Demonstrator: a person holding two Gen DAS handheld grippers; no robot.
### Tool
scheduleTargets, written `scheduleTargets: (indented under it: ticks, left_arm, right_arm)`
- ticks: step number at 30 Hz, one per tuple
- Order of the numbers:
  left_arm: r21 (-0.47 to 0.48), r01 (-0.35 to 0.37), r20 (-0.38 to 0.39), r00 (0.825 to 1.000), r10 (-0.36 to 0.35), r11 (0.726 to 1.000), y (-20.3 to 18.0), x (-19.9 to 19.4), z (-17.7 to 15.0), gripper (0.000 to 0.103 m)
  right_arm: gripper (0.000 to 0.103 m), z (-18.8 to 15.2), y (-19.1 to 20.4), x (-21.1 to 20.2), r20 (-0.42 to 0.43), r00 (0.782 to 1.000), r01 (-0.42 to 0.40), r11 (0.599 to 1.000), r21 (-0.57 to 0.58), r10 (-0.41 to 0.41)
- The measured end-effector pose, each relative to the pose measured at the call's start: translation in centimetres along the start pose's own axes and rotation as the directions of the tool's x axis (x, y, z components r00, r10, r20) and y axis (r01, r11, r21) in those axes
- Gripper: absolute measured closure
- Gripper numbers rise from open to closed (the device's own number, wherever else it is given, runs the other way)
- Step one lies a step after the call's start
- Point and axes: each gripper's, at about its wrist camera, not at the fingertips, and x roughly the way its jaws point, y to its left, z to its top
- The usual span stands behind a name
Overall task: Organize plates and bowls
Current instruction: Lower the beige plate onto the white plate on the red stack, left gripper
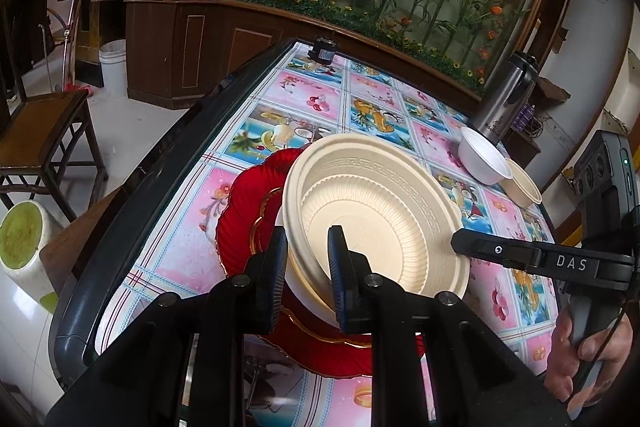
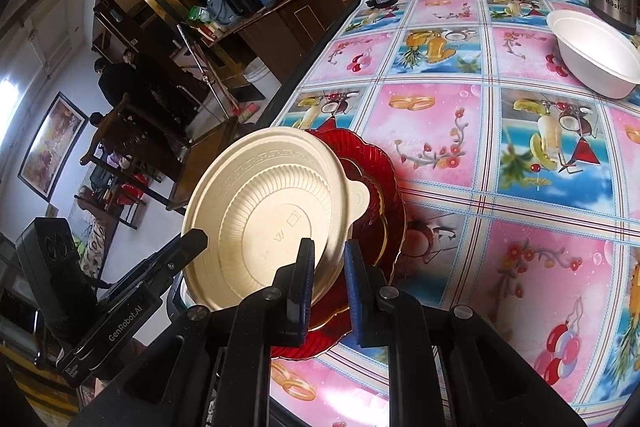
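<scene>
Both tools are clamped on one cream plate point(image 1: 372, 211): the left tool point(image 1: 308, 267) grips its six o'clock rim, the right tool point(image 2: 330, 267) its opposite rim. It hangs tilted above the red plate point(image 1: 240, 211) on the desk point(image 1: 304, 99), with a white bowl point(image 1: 482, 155) at two o'clock.

Bright daylight fills both views, and the glossy pink-and-blue patterned plastic cloth on the worktop point(image 2: 472, 147) throws back soft white glare. The cream ribbed disposable plate point(image 1: 384, 223) catches strong light and casts a dark shadow onto the cloth beside it. Fisheye bending curves every edge, black corners close in, and the background goes slightly soft.
</scene>
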Motion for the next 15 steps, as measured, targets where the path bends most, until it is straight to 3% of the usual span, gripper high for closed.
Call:
scheduleTargets:
  ticks: [15]
  left_arm:
    - [-0.009, -0.006, -0.016, 1.000, 0.006, 1.000, 0.32, 0.70, -0.25, 0.086]
  right_arm:
    - [0.085, -0.04, 0.31, 0.23, 0.008, 1.000, 0.009, 1.000, -0.013, -0.009]
